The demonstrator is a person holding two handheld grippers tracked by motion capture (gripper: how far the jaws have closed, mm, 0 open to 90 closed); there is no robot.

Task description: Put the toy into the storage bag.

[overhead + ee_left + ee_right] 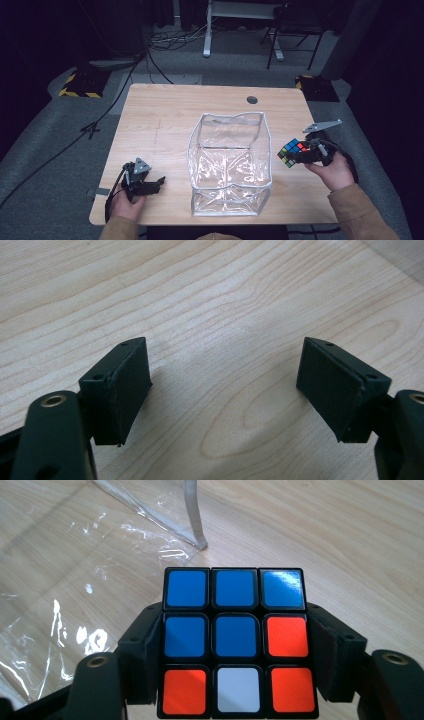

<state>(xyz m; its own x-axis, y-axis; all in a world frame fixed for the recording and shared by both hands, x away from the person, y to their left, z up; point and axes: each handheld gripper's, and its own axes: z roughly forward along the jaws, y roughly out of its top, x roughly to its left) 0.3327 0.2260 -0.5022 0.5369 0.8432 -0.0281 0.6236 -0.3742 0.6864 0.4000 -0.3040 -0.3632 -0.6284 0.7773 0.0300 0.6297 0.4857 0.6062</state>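
Pale wood with a flowing grain makes up the table (165, 115), a flat rounded-corner slab with a small dark round hole near its far edge. At the middle of the high view stands a clear plastic bag (229, 165), boxy and open-topped, its soft film crinkled and glossy, its edges bound in a grey-white strip. In the right gripper view the same film lies in the upper left, creased and throwing bright glints.

To the right of the bag in the high view, the right gripper (301, 156) clamps a puzzle cube (292, 151) above the table, just off the bag's right wall. Its matte black pads press the cube's two opposite sides. The cube is hard, shiny plastic, black-framed, with square stickers of blue, orange-red and white on the face turned to the right gripper's camera.

At the lower left of the high view the left gripper (159, 181) rests low over the wood, its blocky black jaws spread wide with nothing but bare grain between them.
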